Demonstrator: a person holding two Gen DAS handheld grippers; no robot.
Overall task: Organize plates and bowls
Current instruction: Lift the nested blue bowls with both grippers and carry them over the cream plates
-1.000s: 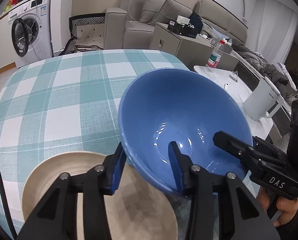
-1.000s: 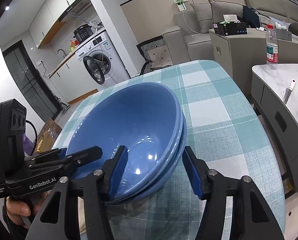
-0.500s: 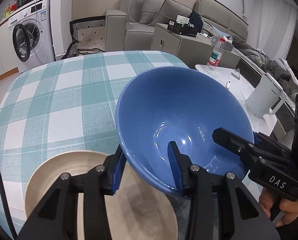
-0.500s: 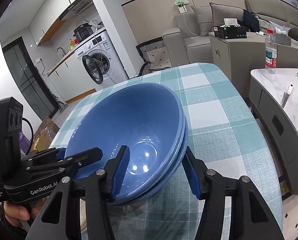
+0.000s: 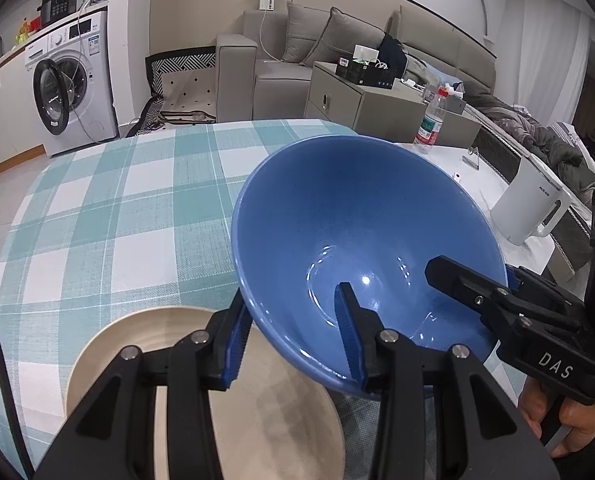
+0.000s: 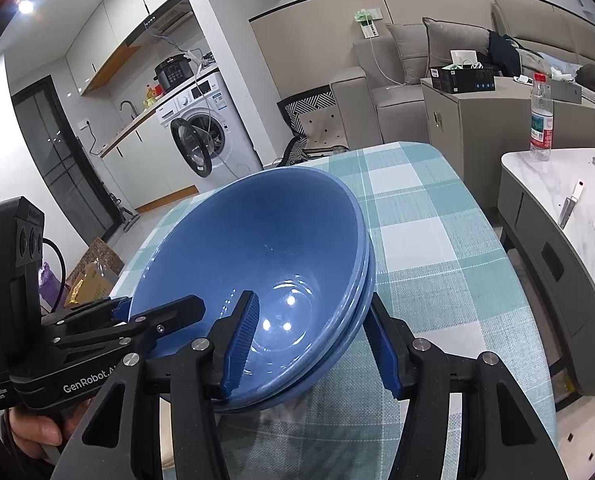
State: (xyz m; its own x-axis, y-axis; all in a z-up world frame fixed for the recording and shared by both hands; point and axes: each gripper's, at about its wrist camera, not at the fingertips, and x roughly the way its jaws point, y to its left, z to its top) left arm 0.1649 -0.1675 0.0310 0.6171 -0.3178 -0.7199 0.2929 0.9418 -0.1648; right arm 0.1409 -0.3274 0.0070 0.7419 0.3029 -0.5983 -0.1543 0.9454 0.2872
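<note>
Bowls [image 6: 257,256]: stacked, tilted, rim between my claws' fingers.
Left claw [image 5: 297,336]: grasping near rim.
Right claw [image 6: 311,344]: straddling both rims, grip unclear.
Plate [image 5: 257,412]: on bench [image 5: 97,208], under left claw.

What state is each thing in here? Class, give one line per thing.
Blue bowls: two nested, tilted, rims straddled by both grippers.
Left hand-held gripper: fingers astride the near rim; grip unclear.
Right hand-held gripper: fingers astride the stacked rims; grip unclear.
Beige plate: flat on the table, empty.
Washer door: open.
Bottle: upright, capped.
</note>
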